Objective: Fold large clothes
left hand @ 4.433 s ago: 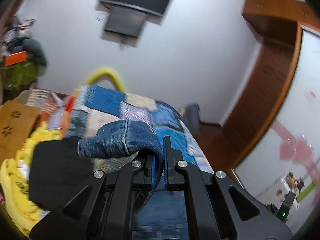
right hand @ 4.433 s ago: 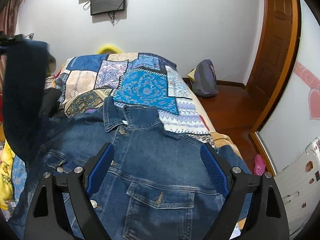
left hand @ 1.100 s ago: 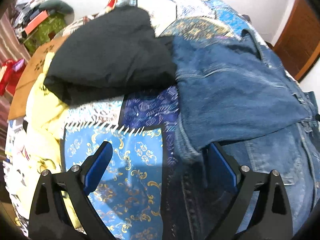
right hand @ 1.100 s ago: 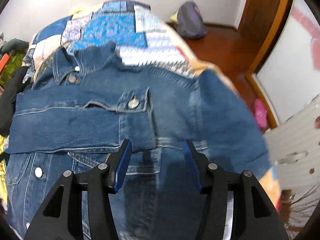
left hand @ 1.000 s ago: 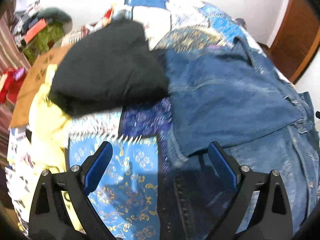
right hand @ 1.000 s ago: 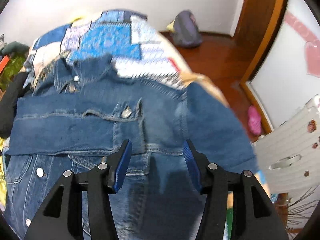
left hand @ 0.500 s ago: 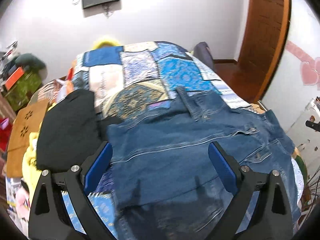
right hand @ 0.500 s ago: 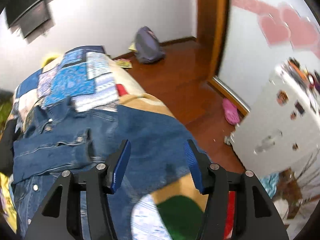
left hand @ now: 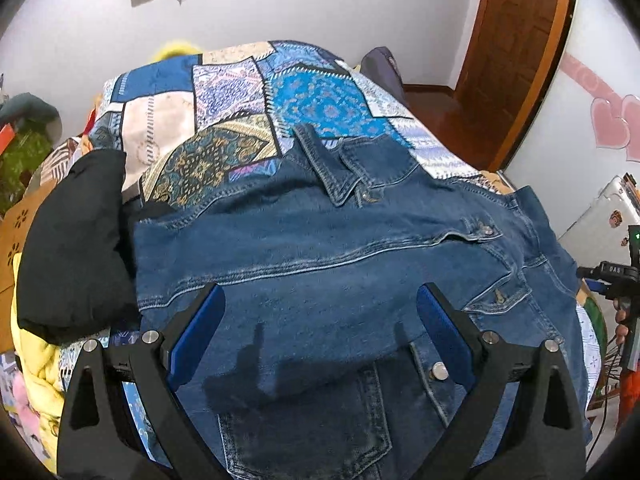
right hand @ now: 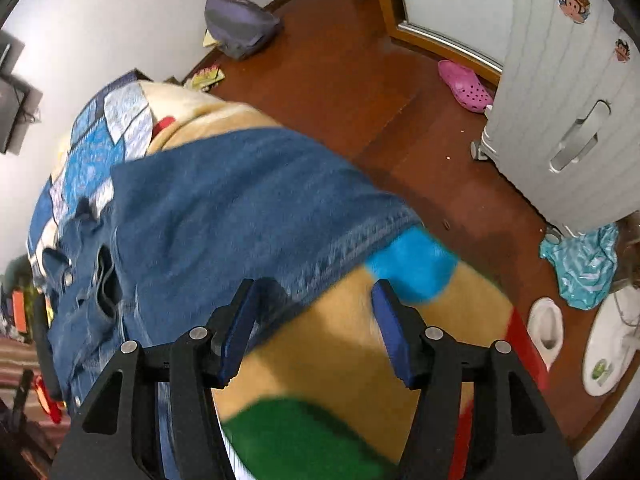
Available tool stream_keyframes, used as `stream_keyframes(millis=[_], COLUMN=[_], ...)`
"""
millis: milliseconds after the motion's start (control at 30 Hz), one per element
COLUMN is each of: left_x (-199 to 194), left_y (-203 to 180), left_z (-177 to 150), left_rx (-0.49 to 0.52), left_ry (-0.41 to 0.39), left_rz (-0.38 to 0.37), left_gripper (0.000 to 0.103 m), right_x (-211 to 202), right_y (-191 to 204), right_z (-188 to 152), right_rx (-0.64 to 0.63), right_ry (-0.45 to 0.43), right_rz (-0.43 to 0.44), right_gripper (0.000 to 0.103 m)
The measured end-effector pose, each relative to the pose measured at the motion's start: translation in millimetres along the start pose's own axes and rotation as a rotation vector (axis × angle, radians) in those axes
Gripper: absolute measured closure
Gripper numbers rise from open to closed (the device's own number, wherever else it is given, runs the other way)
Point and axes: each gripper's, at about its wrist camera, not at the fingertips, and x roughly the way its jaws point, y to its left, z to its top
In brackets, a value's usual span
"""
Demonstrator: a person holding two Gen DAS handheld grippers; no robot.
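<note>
Denim jacket (left hand: 320, 248): right gripper (right hand: 312, 320), jaws opening and empty, takes the hanging sleeve cuff (right hand: 360, 236) squarely (left gripper (left hand: 316, 332) spread, empty).

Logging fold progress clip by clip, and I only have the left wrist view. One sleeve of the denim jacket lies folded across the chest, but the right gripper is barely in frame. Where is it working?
Observer: The right gripper hangs over the other denim sleeve, right at its cuff.
Operator: Is it gripping that cuff?
Observer: No. Its jaws are opening. The cuff's edge shows between them, blurred, and nothing is clamped.
Operator: How does that sleeve lie?
Observer: It is spread out sideways, not folded in. Its end rests on a tan blanket with blue and green patches, and the wooden floor lies just beyond.
</note>
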Motion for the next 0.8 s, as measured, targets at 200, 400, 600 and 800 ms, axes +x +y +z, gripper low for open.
stream_keyframes(millis=[200, 400, 600, 800], left_x=[9, 7, -4, -18], left_y=[18, 27, 29, 33], left_z=[-6, -13, -16, -20], left_rx=[-0.065, -0.092, -0.062, -0.042], left_ry=[0.033, 0.035, 0.002, -0.034], left_rz=[0.006, 0.011, 0.036, 0.047], left_gripper=[0.006, 0.006, 0.006, 0.006], right_x=[21, 19, -24, -95], right_y=[-8, -12, 17, 90], right_z=[21, 26, 27, 25], right_rx=[0.088, 0.134, 0.055, -0.140], right_ry=[-0.004, -0.062, -0.162, -0.315], right_rz=[0.028, -0.021, -0.041, 0.067], right_gripper=[0.046, 0.076, 0.092, 0.093])
